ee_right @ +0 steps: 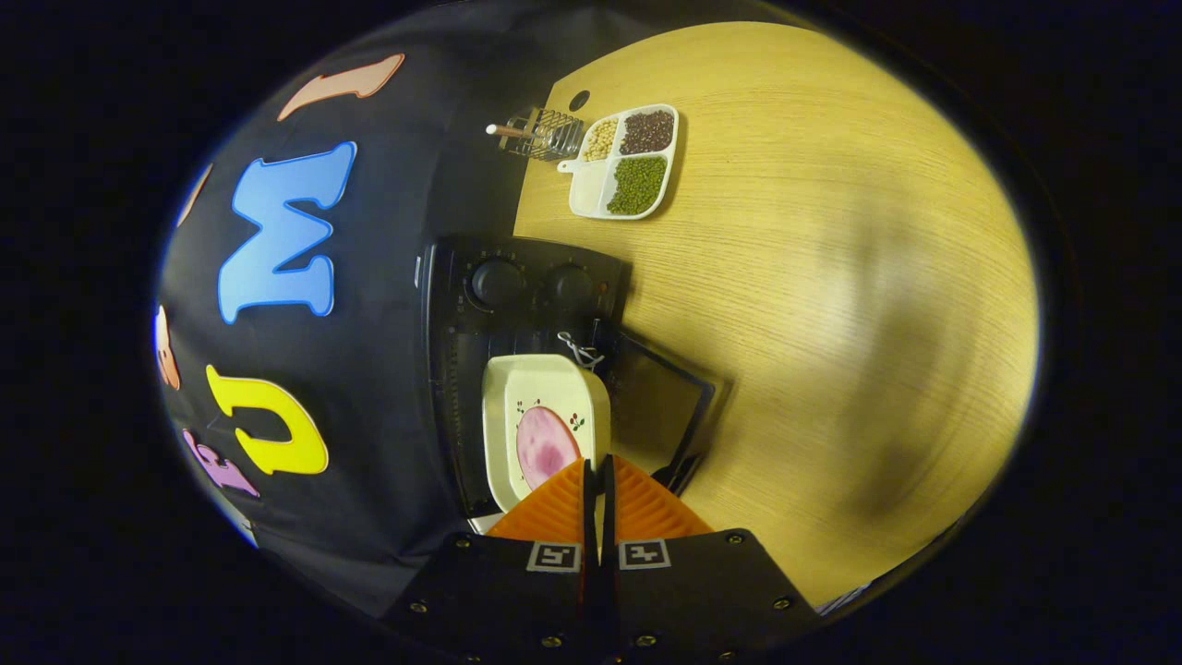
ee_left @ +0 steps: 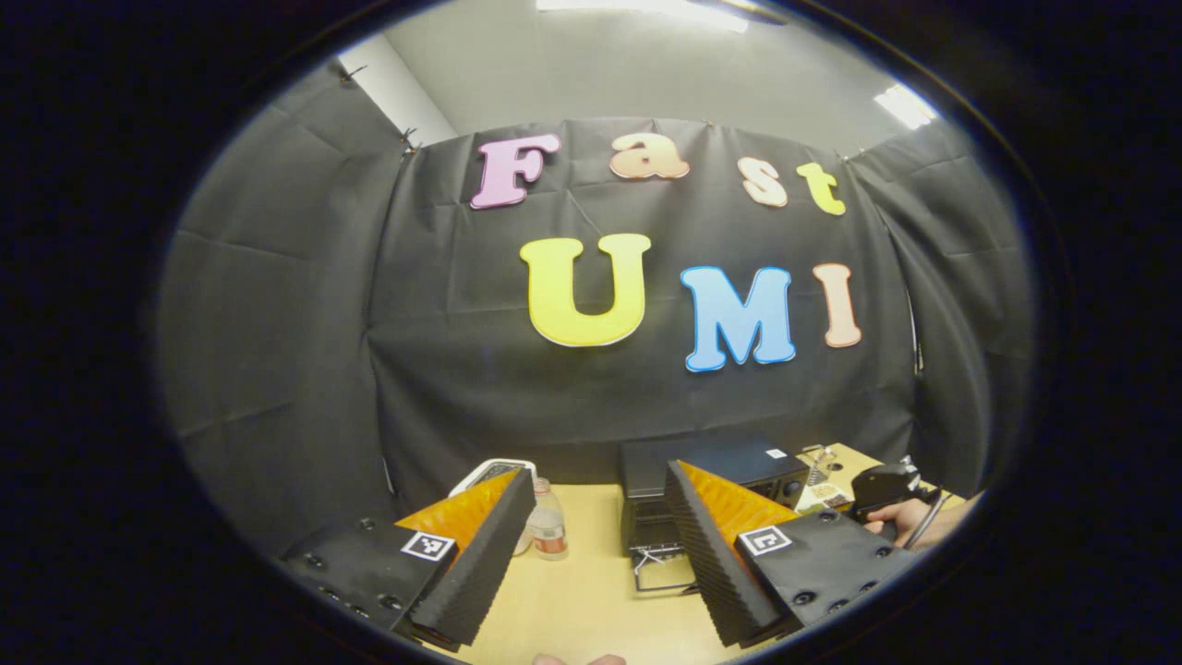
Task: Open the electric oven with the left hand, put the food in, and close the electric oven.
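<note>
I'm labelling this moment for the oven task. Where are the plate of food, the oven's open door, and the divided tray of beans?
plate (ee_right: 517, 388): right gripper view, bare rim left of the food.
oven door (ee_right: 660, 402): right gripper view, its dark glass panel.
divided tray (ee_right: 584, 185): right gripper view, its empty white compartment.

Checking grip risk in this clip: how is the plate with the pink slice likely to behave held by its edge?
The plate looks stiff and glazed, so probably slippery. The right gripper pinches only its near rim, so it may sag or pivot. The flat ham slice could slide if it tilts.
</note>
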Demonstrator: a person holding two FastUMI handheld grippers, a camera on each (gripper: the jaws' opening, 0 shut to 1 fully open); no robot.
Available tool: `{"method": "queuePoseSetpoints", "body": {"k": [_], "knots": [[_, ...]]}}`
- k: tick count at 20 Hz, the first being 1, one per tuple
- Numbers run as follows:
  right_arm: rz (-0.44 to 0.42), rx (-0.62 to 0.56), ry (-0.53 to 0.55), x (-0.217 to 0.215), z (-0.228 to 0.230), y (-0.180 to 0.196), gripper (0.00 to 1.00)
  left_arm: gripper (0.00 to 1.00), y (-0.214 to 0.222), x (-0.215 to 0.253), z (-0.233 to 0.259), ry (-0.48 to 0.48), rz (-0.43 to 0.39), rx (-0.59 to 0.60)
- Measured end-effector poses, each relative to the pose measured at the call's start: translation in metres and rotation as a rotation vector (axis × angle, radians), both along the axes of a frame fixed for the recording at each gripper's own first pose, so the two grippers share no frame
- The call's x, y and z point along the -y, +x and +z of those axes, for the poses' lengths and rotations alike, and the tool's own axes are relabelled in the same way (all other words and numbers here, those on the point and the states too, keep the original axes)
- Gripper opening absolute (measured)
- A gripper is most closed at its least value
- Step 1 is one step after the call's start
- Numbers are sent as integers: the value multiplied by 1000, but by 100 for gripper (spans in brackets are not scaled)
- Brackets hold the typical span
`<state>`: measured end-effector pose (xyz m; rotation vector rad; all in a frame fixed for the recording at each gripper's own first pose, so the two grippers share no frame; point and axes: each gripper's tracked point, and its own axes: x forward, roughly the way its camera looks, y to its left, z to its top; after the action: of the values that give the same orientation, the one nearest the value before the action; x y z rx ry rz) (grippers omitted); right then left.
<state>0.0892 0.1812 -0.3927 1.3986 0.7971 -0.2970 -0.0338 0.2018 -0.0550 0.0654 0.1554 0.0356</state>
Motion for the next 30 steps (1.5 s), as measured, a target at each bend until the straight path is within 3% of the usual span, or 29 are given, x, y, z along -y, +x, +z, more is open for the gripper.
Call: {"method": "queuePoseSetpoints", "body": {"k": [7, 13, 16, 19, 28, 30], "knots": [[-106, -24, -29, -19, -21, 64, 1, 100, -7, -30, -3, 4, 68, -28], [-225, -38, -87, -30, -34, 96, 1, 100, -15, -50, -19, 5, 128, -74], [-284, -35, -61, -42, -36, 113, 1, 100, -18, -57, -24, 11, 154, -87], [-278, -48, -63, -56, -45, 123, 2, 96, -23, -64, -26, 13, 185, -92], [-289, 25, -45, -50, -38, 150, 7, 100, -24, -60, -28, 20, 214, -98], [-205, 25, -47, -54, -37, 146, 29, 96, -21, -50, -29, 19, 196, -94]]}}
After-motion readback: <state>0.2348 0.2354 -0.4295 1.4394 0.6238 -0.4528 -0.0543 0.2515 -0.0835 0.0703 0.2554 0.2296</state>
